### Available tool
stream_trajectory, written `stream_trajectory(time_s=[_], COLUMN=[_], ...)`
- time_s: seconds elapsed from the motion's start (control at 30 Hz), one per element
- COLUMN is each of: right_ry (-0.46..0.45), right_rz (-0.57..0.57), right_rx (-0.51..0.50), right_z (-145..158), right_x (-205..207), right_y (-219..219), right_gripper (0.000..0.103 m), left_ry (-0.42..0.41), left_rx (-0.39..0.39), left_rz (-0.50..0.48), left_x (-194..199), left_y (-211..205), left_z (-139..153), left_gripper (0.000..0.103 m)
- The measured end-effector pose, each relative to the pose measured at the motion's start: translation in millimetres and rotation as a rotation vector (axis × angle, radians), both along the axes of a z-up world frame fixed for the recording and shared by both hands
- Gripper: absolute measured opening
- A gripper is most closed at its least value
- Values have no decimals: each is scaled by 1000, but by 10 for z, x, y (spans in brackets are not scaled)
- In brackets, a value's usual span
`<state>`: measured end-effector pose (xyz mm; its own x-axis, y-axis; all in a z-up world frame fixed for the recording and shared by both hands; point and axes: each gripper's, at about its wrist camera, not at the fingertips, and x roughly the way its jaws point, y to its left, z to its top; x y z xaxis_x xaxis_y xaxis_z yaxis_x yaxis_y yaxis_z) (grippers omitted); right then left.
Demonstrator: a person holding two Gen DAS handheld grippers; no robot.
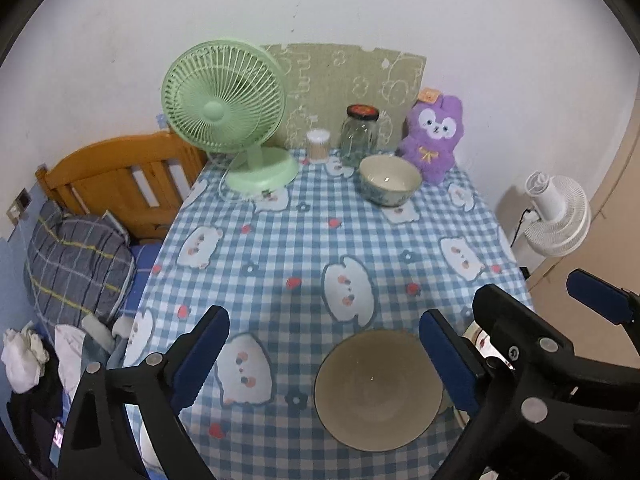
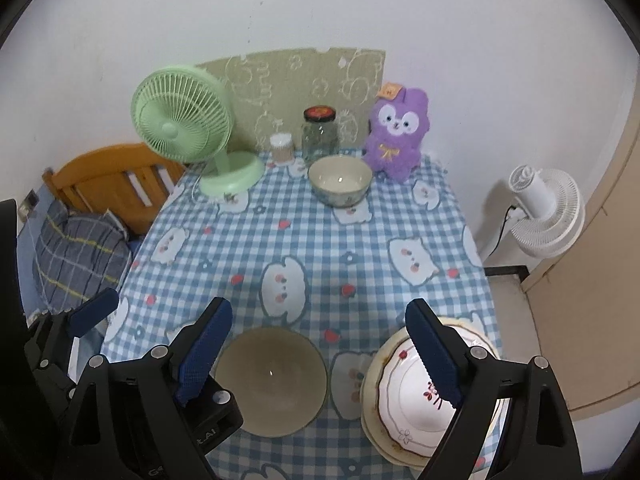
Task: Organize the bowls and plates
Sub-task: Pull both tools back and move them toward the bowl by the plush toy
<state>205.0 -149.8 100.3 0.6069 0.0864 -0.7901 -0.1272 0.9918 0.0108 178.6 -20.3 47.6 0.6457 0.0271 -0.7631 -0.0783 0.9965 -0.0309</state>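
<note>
Left hand-held gripper [image 1: 324,354]: its two blue pads stand wide apart. Nothing is between them but the checked cloth and part of the near bowl. It hangs above the surface and holds nothing.
Right hand-held gripper [image 2: 320,356]: wide apart too, and empty. It hangs over the gap between the near bowl and the plates.
Near bowl [image 2: 271,380]: a big tan bowl with a dark rim. It sits upright at the near edge of the surface [image 2: 320,240], just beside the plates.
Plates [image 2: 412,396]: a white flowered plate lies on top of a cream plate, at the near right corner.
Far bowl [image 2: 340,180]: a smaller patterned bowl, well apart from the others. It stands at the back, near the glass jar [image 2: 319,133] and the purple plush toy [image 2: 396,132].
Step in hand: it looks like a break between moves. The plates are stacked and both bowls stand alone.
Next move: likely fetch the far bowl and bring it to the near bowl. One gripper must reach across the surface, close on the rim, and miss the jar and the green fan [image 2: 182,126].
</note>
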Motion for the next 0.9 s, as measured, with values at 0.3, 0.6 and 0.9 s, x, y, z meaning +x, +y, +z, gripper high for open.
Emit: stream_trajectory(time_s=[0.3, 0.6, 0.9], right_ry=[-31, -62, -52], right_rz=[-60, -75, -33], right_rx=[-18, -1, -14], right_z=[189, 317, 344], right_x=[186, 532, 1063], right_y=[39, -122, -345], right_gripper=[91, 90, 90], left_ry=[-17, -67, -58], left_rx=[-8, 27, 12], left_rz=[-33, -45, -7], left_x=[182, 504, 966], left_y=[88, -25, -265], left_z=[206, 398, 441], left_gripper=[101, 101, 101])
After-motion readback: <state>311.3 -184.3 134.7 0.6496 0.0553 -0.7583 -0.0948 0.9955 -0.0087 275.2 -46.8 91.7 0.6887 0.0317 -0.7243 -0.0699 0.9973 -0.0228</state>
